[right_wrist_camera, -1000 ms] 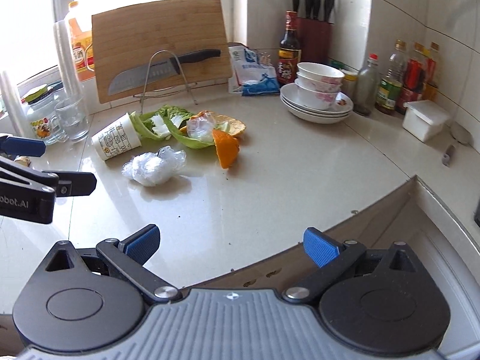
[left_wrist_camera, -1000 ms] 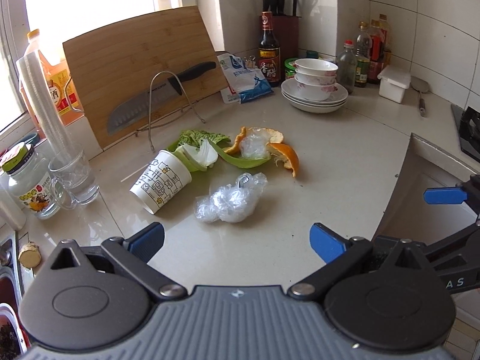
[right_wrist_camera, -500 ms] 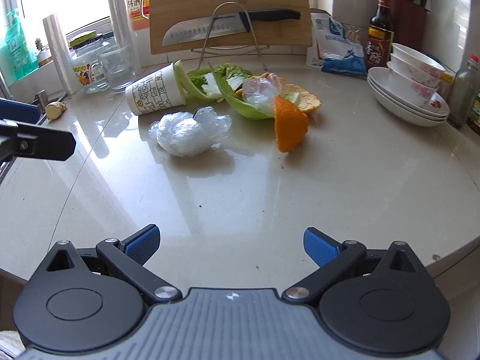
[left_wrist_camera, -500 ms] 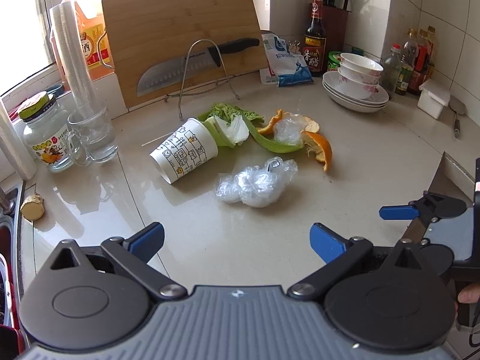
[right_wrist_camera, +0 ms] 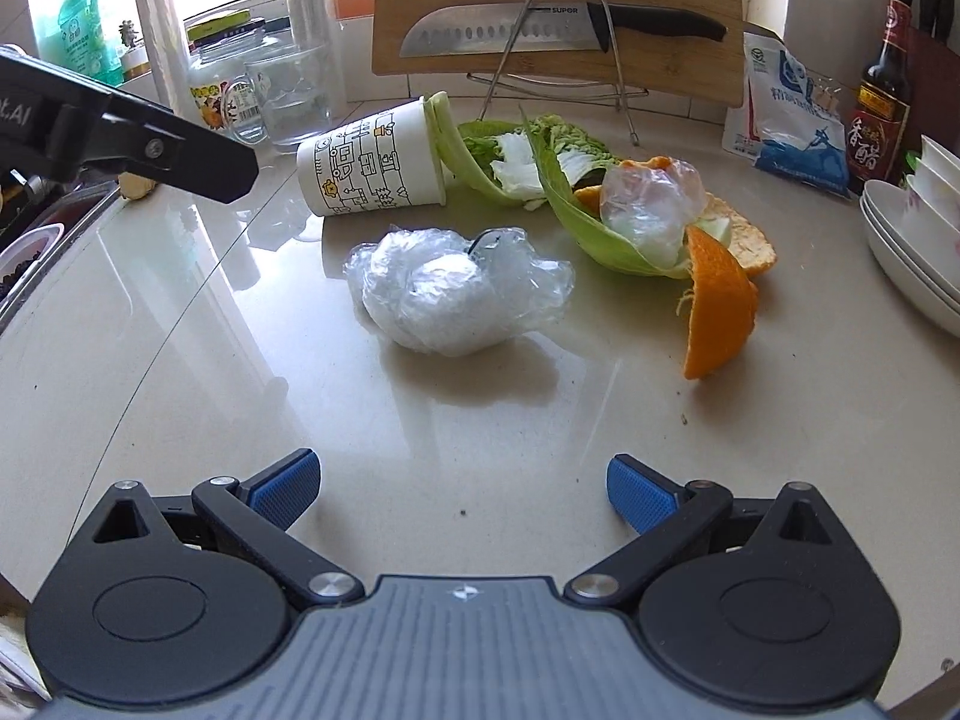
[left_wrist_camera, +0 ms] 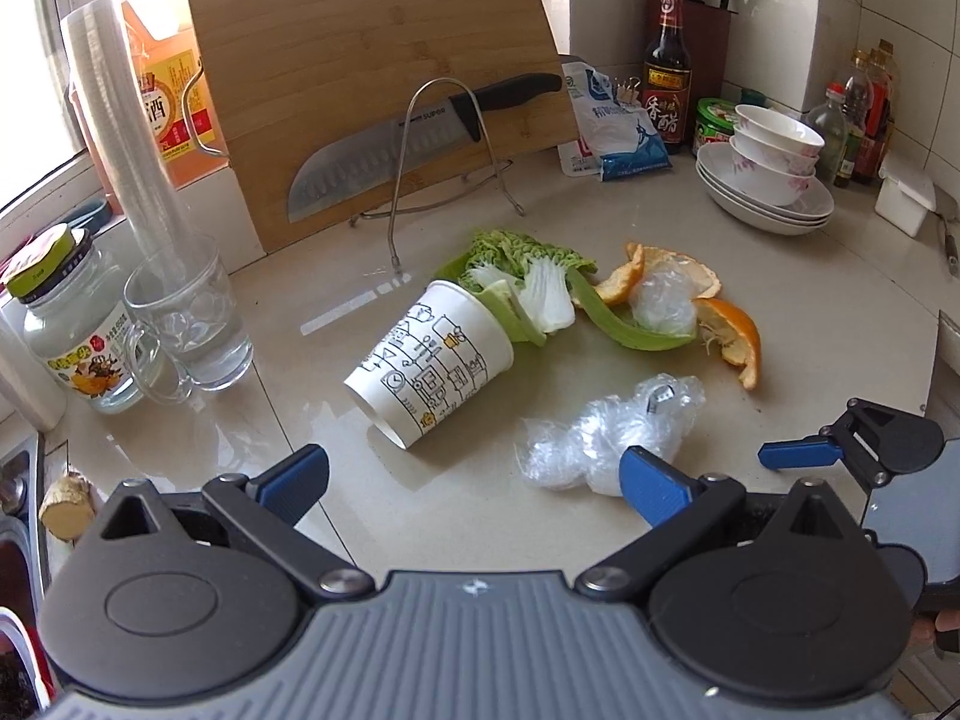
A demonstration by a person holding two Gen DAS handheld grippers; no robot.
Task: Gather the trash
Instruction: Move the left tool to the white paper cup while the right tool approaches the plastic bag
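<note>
The right gripper (right_wrist_camera: 459,489) is gaping wide, holding nothing; the crumpled plastic bag (right_wrist_camera: 450,294) is lying mid-frame, straight ahead; the left gripper (left_wrist_camera: 474,477), equally wide, is facing the paper cup (left_wrist_camera: 432,360).

The knife (right_wrist_camera: 558,30) blade reads "SUPOR". The dark bottle (left_wrist_camera: 667,78) carries a red label with "香醋". The orange jug (left_wrist_camera: 162,90) shows "酒" in the left view and "料酒" in the right. The left gripper's arm (right_wrist_camera: 120,126) bears part of a word ending "t.AI".
</note>
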